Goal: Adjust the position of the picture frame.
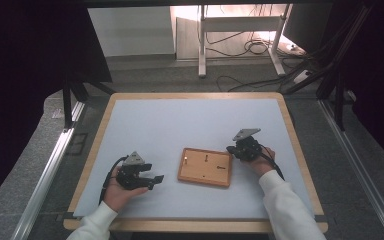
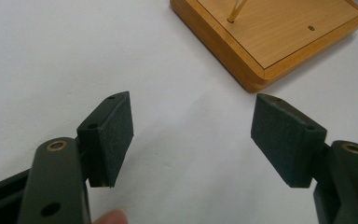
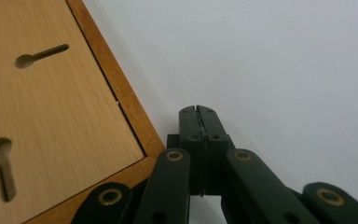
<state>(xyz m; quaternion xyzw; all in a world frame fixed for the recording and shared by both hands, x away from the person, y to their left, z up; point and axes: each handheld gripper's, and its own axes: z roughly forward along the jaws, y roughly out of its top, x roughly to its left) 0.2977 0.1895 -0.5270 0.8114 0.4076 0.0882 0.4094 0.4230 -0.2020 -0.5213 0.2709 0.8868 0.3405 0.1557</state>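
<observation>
right tool [image 3: 199, 110] closed – beside frame [image 1: 205, 166] corner

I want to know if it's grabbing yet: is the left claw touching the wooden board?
Apart. In the left gripper view, the left claw stands open over bare white table, with a clear gap before the wooden board.

The left claw [image 2: 192, 135] stands wide apart, its two black jaws rising from the bottom corners with their rough padded faces turned toward each other and nothing between them. Under them lies the pale bench [image 2: 74, 51]. A wooden frame [image 2: 279, 37] lies flat at the upper right, back side up, its rounded corner nearest the right jaw yet apart from it. A thin yellowish pin [image 2: 237, 10] rises from its panel, and a small hole [image 2: 311, 28] shows further right. A fingertip [image 2: 109, 217] peeks in at the bottom edge.
</observation>
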